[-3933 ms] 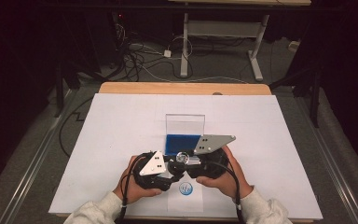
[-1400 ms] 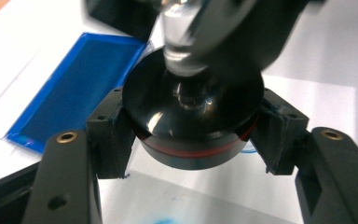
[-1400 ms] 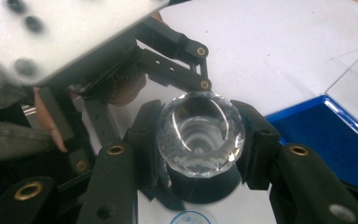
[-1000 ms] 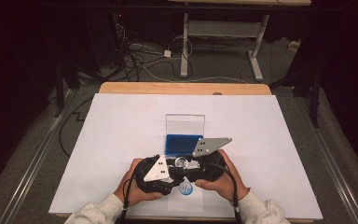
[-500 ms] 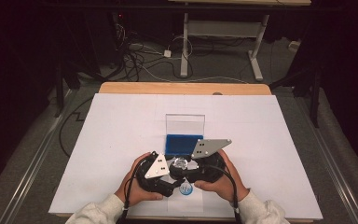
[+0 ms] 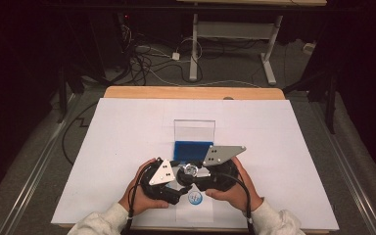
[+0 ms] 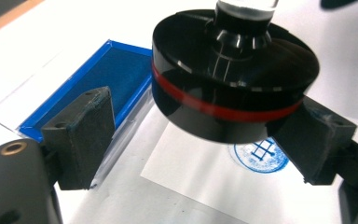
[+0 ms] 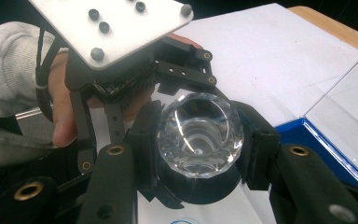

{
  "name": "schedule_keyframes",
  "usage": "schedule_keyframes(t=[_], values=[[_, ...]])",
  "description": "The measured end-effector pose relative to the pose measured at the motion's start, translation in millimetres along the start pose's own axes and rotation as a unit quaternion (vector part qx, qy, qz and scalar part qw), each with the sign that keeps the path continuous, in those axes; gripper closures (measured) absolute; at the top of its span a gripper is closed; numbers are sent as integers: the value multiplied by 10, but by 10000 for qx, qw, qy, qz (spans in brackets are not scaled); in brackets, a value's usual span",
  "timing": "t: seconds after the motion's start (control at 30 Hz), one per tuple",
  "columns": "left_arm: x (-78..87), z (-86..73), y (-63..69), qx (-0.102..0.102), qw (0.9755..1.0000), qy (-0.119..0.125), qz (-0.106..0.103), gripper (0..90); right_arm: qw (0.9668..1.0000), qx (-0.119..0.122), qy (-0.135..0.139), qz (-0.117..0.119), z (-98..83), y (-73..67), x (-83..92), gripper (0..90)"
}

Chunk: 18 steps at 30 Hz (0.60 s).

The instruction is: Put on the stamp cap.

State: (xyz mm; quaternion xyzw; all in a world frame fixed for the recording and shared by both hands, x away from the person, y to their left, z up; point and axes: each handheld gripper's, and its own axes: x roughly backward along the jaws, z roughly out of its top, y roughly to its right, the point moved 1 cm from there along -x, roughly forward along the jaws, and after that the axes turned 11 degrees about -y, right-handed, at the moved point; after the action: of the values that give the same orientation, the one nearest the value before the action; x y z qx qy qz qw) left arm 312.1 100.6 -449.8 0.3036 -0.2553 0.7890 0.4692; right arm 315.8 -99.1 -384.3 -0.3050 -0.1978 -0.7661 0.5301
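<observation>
A white sheet covers the desk (image 6: 127,127), with bare wood along the far edge. Near the middle of the desk, toward the near edge, lies a blue ink pad (image 6: 192,148) in a clear case whose lid (image 6: 194,130) stands open on the far side. Just nearer than the pad, both hands hold their grippers close together over a small paper slip (image 7: 205,182) at the near edge.

The right gripper (image 8: 198,140) is clamped on the faceted clear knob (image 8: 199,133) of a round black stamp (image 7: 230,88) with a red band, holding it above the slip.

The left gripper (image 7: 205,130) has just been opening: its jaws now stand wide on either side of the stamp's body, the left pad (image 7: 86,128) clear of it.

On the slip, under the stamp's edge, is a round blue print (image 7: 261,156).
</observation>
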Motion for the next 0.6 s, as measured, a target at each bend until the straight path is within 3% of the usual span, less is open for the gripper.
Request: schedule_keyframes(t=[0.33, 0.6], values=[[74, -51, -52, -25, 9999, -27, 115, 160, 9997, -84, 179, -125, -6, 84, 152, 566], [187, -141, -116, -12, 9996, -56, 290, 160, 9995, -114, 143, -242, -28, 129, 215, 566]])
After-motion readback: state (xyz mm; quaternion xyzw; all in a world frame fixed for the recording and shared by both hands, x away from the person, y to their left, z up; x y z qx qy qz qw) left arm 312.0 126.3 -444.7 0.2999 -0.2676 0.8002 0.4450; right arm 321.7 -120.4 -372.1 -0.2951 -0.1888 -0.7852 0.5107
